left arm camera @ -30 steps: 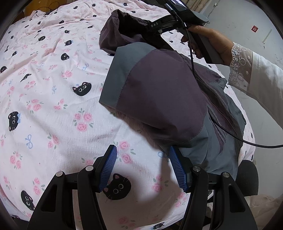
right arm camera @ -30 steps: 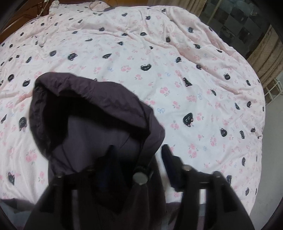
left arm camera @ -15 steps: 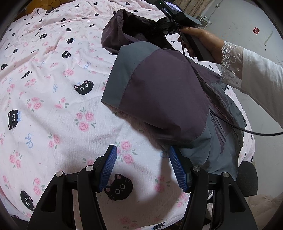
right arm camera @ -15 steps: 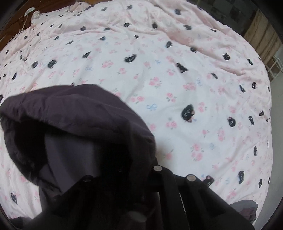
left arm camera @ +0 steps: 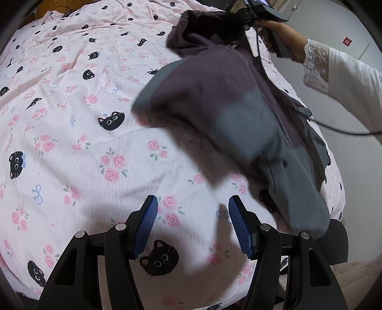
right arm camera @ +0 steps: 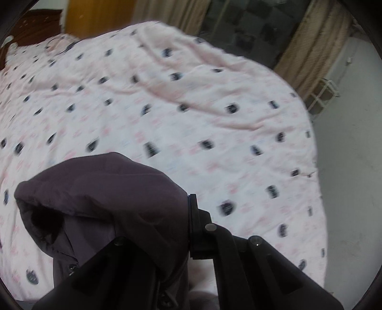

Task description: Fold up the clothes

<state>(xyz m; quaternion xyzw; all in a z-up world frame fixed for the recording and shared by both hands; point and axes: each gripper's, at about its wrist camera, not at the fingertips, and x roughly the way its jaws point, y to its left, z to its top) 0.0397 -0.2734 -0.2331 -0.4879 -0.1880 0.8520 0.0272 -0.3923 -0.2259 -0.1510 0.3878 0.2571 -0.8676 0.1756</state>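
right claw (right arm camera: 188, 226) grips one purple-grey jacket (left arm camera: 214, 95) above bedspread (left arm camera: 71, 119); left claw (left arm camera: 193, 224) gapes empty.

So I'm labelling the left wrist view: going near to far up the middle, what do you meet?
Left hand-held gripper → pink cat-print bedspread → purple-grey jacket → right hand-held gripper, closed on the jacket's hood.
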